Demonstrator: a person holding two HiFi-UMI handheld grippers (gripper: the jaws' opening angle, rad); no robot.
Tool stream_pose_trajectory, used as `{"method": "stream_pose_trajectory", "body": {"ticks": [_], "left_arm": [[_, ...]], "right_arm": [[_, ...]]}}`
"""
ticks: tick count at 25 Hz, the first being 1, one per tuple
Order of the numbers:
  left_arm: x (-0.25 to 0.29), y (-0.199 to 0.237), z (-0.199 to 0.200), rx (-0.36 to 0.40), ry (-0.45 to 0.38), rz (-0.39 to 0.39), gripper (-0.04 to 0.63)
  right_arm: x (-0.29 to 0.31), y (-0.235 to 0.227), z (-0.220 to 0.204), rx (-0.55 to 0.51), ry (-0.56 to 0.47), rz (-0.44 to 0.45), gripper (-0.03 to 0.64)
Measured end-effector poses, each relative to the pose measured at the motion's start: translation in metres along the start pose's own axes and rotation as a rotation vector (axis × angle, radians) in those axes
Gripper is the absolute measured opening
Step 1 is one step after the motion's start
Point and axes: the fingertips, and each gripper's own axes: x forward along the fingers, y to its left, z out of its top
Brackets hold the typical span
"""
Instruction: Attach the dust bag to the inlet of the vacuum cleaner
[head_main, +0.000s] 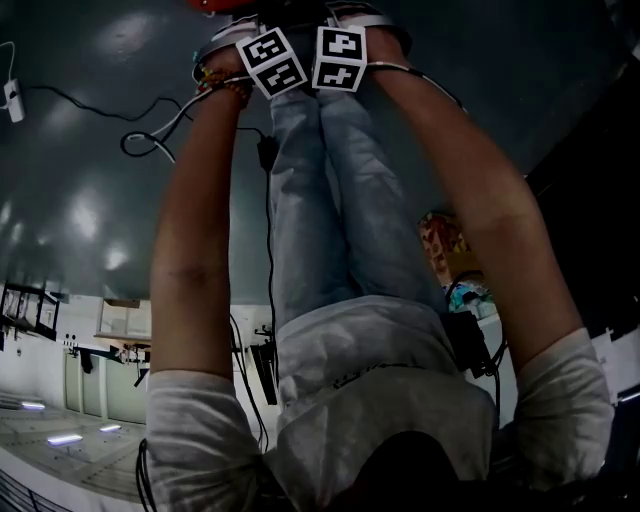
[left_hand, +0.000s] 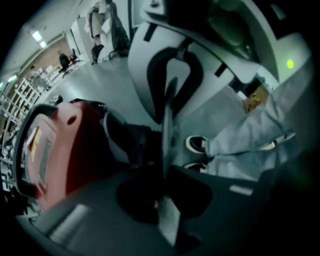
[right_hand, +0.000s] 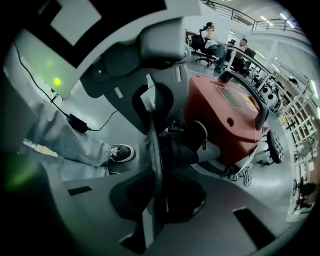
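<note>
Right now L gripper (left_hand: 164, 172) & R gripper (right_hand: 152, 167) are both clamping shut on dust bag (left_hand: 167, 112) thin edge, near red vacuum cleaner (right_hand: 227, 117).

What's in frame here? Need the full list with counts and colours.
vacuum cleaner: 1, red with a black handle, on the floor ahead of both tools
inlet: 1, black, on the vacuum cleaner's near side
thin sheet: 1, grey, seen edge-on, held by both tools; possibly the dust bag's collar
cable: 1, black with a small box, on the floor by the legs
adapter: 1, white, on the floor at far left
seated people: 2, at background desks
shoes: 2, black with white soles
legs: 2, light jeans
arms: 2, bare, reaching down
left tool: 1, shut on the sheet
right tool: 1, shut on the sheet
</note>
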Motion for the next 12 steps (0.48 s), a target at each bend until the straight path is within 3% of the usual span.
{"method": "stream_pose_trajectory", "body": {"ticks": [5, 9, 12], "left_arm": [[-0.007, 0.006, 0.006, -0.001, -0.014, -0.031, 0.043], [0.006, 0.002, 0.001, -0.064, 0.016, -0.06, 0.031], [-0.008, 0.003, 0.008, -0.025, -0.002, -0.057, 0.028]], "right_arm": [[0.007, -0.001, -0.004, 0.021, -0.019, 0.038, 0.031], [-0.001, -0.004, 0.003, -0.036, -0.011, 0.046, 0.031], [0.01, -0.006, -0.005, -0.028, -0.013, 0.062, 0.031]]}}
